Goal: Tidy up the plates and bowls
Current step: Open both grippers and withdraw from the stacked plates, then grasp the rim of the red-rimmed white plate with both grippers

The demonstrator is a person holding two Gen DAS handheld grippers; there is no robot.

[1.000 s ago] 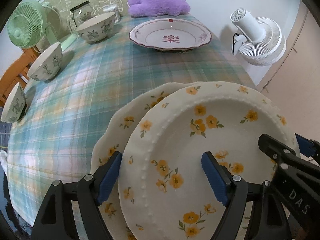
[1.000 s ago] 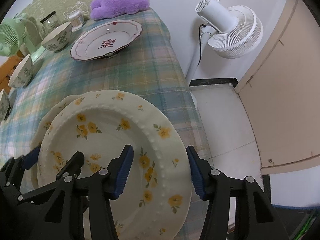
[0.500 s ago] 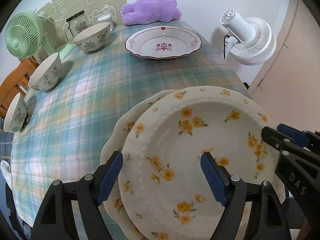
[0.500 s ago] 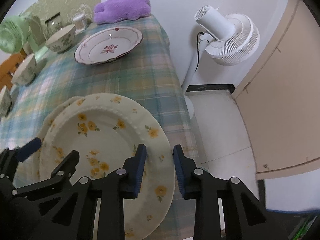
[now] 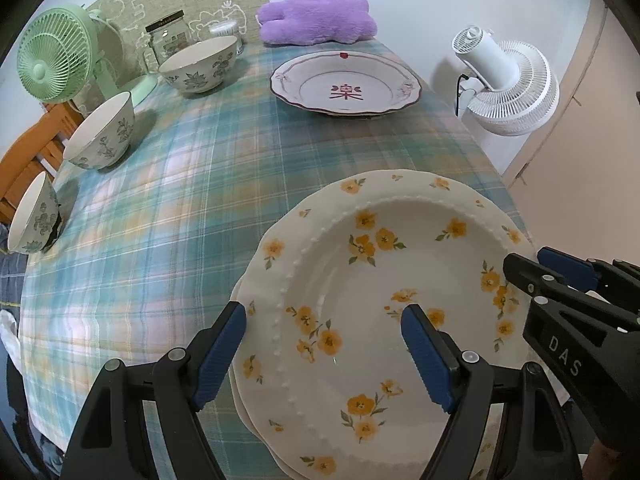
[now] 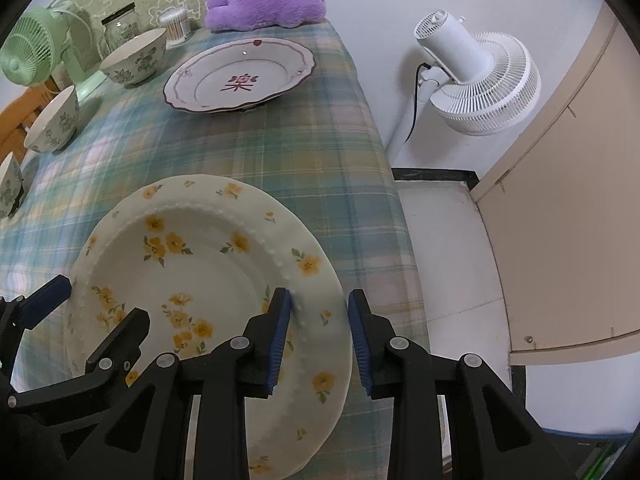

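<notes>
Mostly plates: yellow-flower plate (image 5: 384, 304) sits on top of a second floral plate (image 5: 240, 396), whose rim peeks out only at 8 o'clock in the left wrist view; both are at the near edge of the plaid tablecloth (image 5: 192, 184).

Left gripper (image 5: 324, 352) has jaws spread wide, one blue pad just outside the top plate's left rim, the other over the plate well; pads not pressing anything, nothing held. Right gripper (image 6: 318, 334) straddles the top plate's right rim, jaws narrow and opening slightly; inner pad on or just at the beaded ridge, outer pad off the rim edge with a gap showing. Can't tell if the inner pad truly touches.

Left wrist view only: lower plate edge, and the right gripper entering at 3 o'clock. Right wrist view only: floor and cream door panel (image 6: 560, 200) at 3 o'clock, and the left gripper's fingers at 8 o'clock.

Both views: red-motif plate (image 5: 346, 88) at 12 o'clock, stacked on another dish; three floral bowls (image 5: 100, 132) lined up from 9 to 11 o'clock; green fan (image 5: 56, 66), glass jar (image 5: 168, 40), purple plush (image 5: 316, 18), white fan (image 5: 508, 84) off the table at 2 o'clock.
</notes>
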